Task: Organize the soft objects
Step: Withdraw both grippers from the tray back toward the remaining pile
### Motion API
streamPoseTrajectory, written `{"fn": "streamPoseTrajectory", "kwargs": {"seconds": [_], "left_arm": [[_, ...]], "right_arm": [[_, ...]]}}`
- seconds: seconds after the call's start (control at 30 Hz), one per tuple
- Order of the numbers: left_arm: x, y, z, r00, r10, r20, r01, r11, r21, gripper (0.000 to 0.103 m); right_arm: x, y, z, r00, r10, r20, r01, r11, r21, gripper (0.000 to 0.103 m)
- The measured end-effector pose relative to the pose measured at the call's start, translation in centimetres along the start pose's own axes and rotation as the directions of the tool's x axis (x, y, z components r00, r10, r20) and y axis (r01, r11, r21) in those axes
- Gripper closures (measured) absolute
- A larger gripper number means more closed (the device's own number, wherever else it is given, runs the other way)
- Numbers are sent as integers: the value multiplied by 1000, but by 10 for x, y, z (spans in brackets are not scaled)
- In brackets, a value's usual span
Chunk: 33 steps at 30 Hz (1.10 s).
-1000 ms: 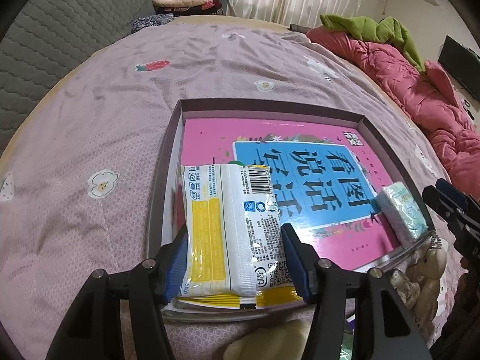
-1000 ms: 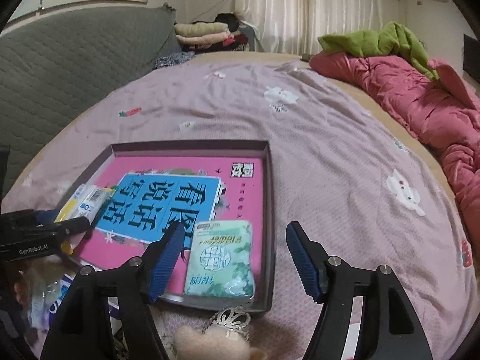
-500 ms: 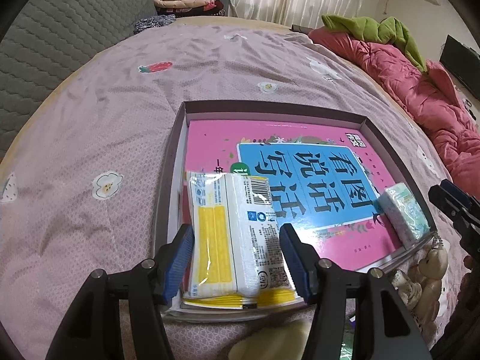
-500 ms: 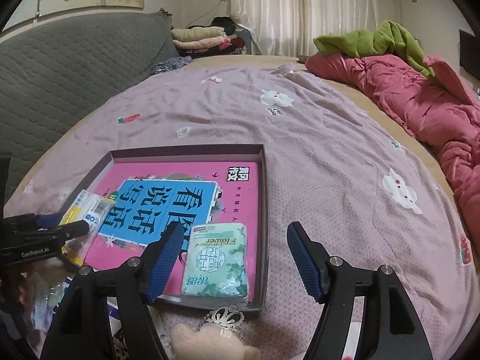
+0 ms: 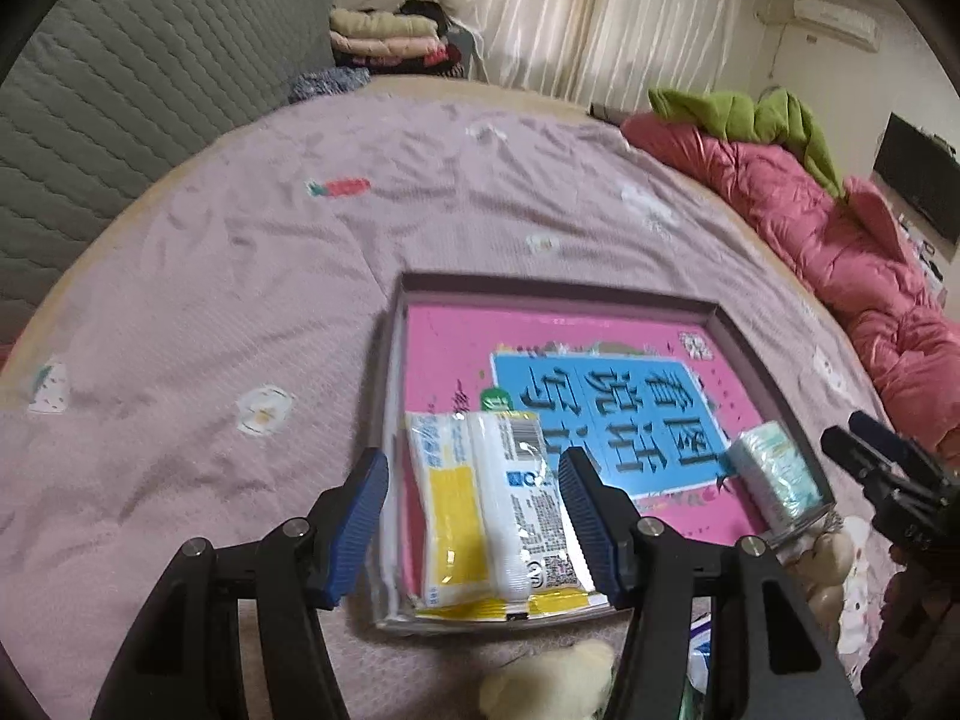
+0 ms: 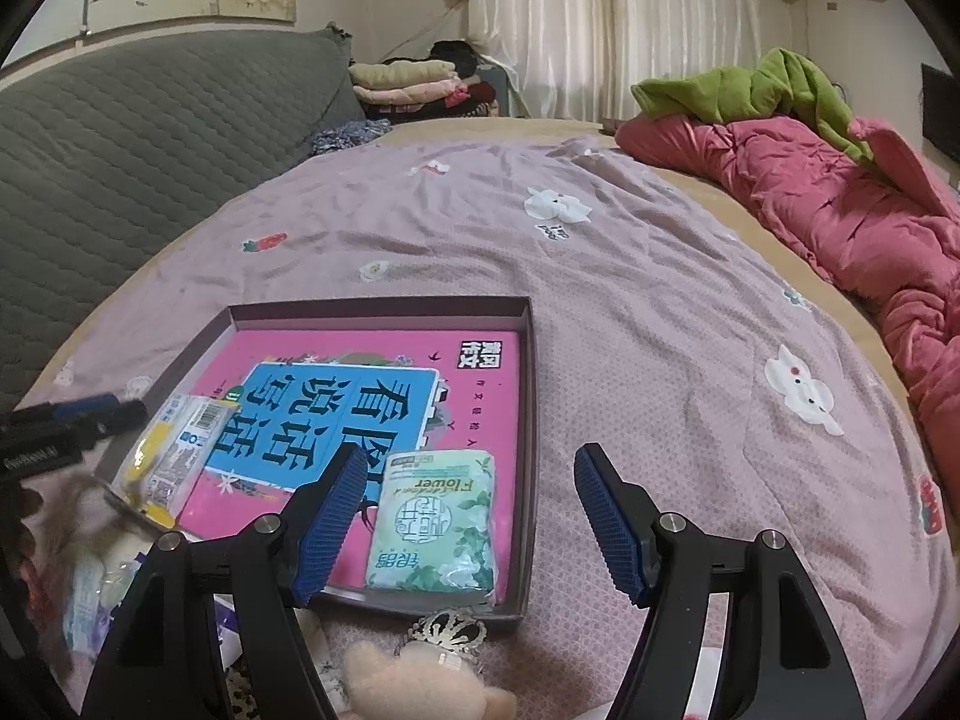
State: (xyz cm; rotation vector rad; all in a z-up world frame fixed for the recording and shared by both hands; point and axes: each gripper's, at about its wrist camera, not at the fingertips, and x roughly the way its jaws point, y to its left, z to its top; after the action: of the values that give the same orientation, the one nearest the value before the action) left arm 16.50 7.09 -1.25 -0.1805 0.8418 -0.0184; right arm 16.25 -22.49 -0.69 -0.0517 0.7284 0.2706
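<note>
Yellow-and-white tissue pack [image 5: 492, 510] lies in the tray [image 5: 384, 372] between the wide jaws of the left gripper [image 5: 474, 516], which has lifted clear since a second ago, when its pads stood closer beside the pack. The right gripper [image 6: 471, 516] holds wide and unmoved, the green tissue pack [image 6: 435, 522] lying free beneath its left jaw. A plush toy [image 6: 420, 684] sits below the jaws, outside the tray, on the bed [image 6: 660, 330].

bed sheet [image 6: 660, 324]: lilac, printed | headboard [image 6: 138, 162]: grey, quilted | quilt [image 6: 840, 210]: pink, bunched, right edge | green garment [image 6: 750, 90]: atop quilt | folded clothes [image 6: 408, 81]: stacked, far end | curtains [image 6: 630, 24]: white
</note>
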Motion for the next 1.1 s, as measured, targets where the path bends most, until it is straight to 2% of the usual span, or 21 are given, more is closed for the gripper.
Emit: {"fn": "streamPoseTrajectory", "kwargs": {"seconds": [0.13,0.33,0.77,1.1], "left_arm": [[-14,9,-5,999,22,25,-22,1000,-19,43],[-22,17,-17,999,48,4,-48,998,-45,43],[-40,19,-36,999,43,-5,-43,997,-57,43],[-52,16,-53,999,26,-21,-28,997,-72,43]], "right_arm": [[-7,1,0,1000,4,23,-4,1000,-14,30],[-15,-3,-5,999,-10,43,11,1000,-23,29],[-42,1,-18,998,-6,69,10,998,-65,29],[-49,5,-32,1000,8,20,-7,999,-46,29]]}}
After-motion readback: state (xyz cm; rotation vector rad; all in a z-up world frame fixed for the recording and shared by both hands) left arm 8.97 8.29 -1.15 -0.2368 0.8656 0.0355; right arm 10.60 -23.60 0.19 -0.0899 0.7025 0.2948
